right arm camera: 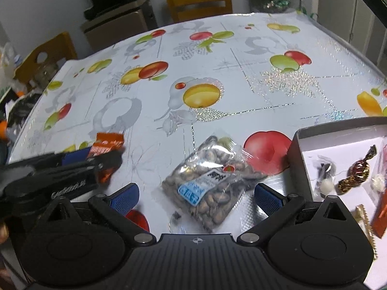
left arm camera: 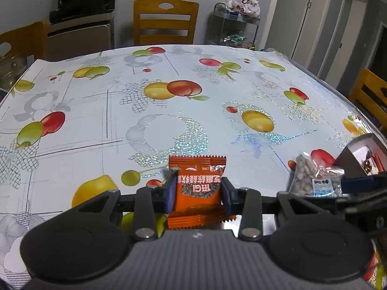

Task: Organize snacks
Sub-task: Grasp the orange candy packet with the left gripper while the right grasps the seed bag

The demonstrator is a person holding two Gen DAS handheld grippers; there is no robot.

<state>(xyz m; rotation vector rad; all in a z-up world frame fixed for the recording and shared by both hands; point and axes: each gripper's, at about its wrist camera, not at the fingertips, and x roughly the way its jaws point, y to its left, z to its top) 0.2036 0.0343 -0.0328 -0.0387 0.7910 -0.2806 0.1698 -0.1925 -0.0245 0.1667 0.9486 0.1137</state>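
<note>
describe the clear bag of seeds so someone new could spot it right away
On the fruit-print tablecloth, look just left of the open grey box that holds wrapped candies. The clear bag of seeds lies flat there, between the open fingers of the right hand-held gripper. Unlike the orange snack packet, it is see-through, full of brownish seeds, with a blue-and-white label.

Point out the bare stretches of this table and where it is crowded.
Free: the whole far stretch of the table towards the wooden chair, and the left side. Crowded: the near right corner, where the seed bag lies beside the open box, and the orange packet sits nearby.
</note>
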